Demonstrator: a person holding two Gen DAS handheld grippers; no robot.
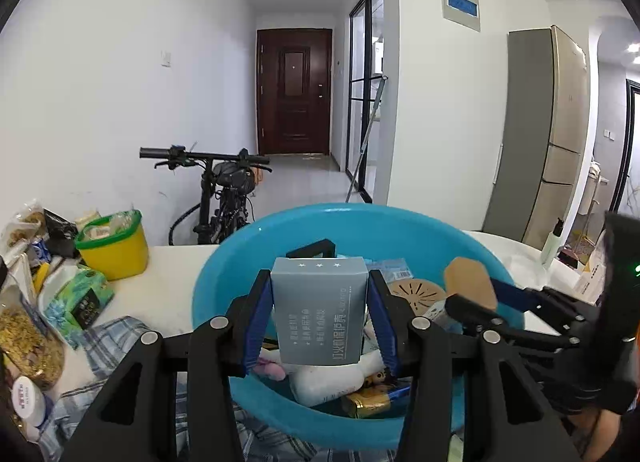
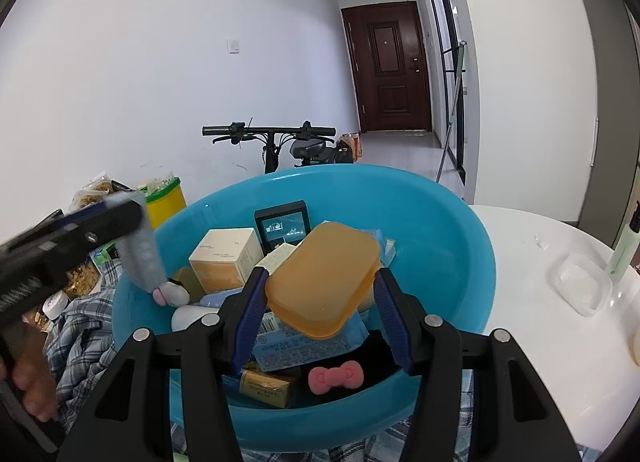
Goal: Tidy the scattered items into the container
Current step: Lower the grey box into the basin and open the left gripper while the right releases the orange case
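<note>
Left gripper: a grey rectangular cardboard box is clamped between the blue pads, held over the round blue plastic basin.
Right gripper: an amber translucent plastic soap-dish lid is pinched, tilted, above the basin.
Basin contents: a cream carton, a pink bow and a gold packet are seen.
Surroundings: a yellow tub with green rim and a checked cloth lie beside the basin.
Hidden: the basin's near rim is covered by gripper frames.

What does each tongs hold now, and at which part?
Left tongs clamp the grey box by its two side faces. Right tongs clamp the orange lid across its edges.
</note>
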